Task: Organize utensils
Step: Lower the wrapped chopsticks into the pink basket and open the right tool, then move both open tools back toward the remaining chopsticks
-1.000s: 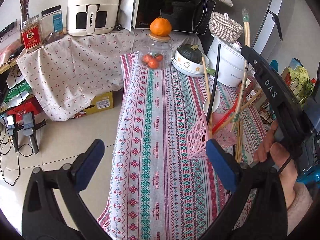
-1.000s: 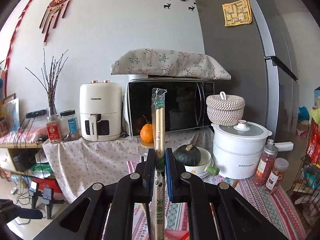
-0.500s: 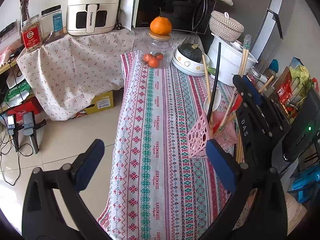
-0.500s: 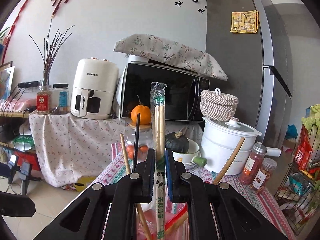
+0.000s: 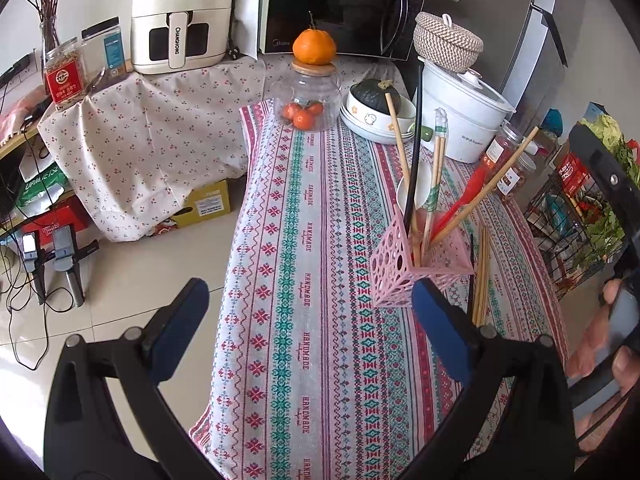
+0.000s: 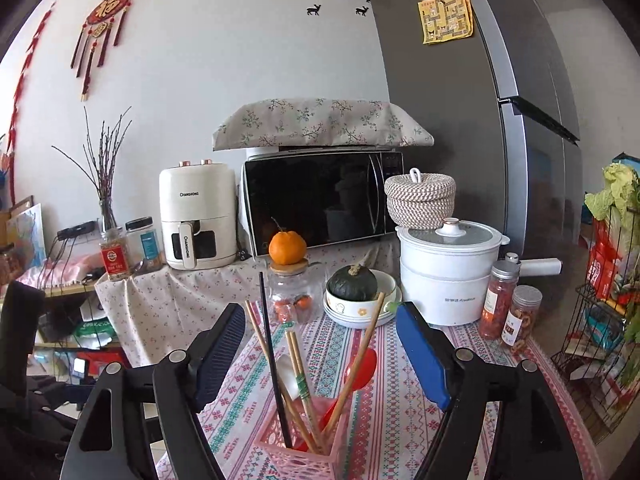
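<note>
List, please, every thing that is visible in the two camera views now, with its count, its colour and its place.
holder: 1, pink, on tablecloth
wrapped chopsticks: 1 pair, wood, in holder
black chopstick: 1, black, in holder
red spoon: 1, red, in holder
loose chopsticks: a few, wood, on tablecloth right of holder
tablecloth: 1, striped
glass jar: 1, clear, far end
orange: 1, orange, on glass jar
squash: 1, dark green, in bowl
white pot: 1, white, far right
microwave: 1, black
air fryer: 1, cream
left gripper: open
right gripper: open, above holder
</note>
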### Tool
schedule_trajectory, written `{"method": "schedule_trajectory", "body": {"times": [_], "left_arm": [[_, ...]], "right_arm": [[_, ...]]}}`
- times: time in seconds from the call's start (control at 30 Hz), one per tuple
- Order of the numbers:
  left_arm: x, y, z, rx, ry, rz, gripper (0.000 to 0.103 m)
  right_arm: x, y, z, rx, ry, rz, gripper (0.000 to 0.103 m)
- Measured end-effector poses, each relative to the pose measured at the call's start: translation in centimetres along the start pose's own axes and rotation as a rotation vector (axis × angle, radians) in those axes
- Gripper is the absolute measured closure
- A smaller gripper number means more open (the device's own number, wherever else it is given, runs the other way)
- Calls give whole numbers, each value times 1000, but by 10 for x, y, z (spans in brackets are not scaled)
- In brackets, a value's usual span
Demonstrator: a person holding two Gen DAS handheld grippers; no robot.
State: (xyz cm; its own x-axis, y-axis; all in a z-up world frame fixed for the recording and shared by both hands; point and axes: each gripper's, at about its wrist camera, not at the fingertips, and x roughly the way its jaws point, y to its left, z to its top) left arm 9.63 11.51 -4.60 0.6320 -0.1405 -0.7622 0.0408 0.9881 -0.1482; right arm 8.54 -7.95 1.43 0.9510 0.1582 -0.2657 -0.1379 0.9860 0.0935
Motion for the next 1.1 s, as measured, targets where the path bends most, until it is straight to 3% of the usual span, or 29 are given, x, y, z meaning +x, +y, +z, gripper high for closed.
{"method": "schedule_trajectory", "body": {"times": [0.13, 0.2, 0.4, 0.57, 0.7, 1.0, 1.07, 1.1], "left_arm": [[1, -14, -3, 31, 24, -43, 2], [3, -24, -5, 56, 39, -45, 1], [9, -45, -15, 100, 51, -40, 1], [22, -67, -22, 183, 75, -17, 1], [30, -77, -25, 214, 107, -55, 1], [44, -93, -27, 256, 135, -87, 1], [42, -96, -26, 259, 123, -98, 1], [42, -97, -25, 261, 117, -100, 1]], "right_arm": [[-17, -29, 9, 57, 39, -27, 2], [-21, -46, 10, 97, 68, -41, 0], [-11, -94, -3, 148, 209, -127, 0], [26, -137, -33, 195, 432, -149, 0], [57, -164, -61, 238, 589, -154, 0], [109, -199, -104, 273, 773, -191, 0], [119, -203, -113, 296, 809, -183, 5], [123, -205, -116, 315, 819, -177, 15]]}}
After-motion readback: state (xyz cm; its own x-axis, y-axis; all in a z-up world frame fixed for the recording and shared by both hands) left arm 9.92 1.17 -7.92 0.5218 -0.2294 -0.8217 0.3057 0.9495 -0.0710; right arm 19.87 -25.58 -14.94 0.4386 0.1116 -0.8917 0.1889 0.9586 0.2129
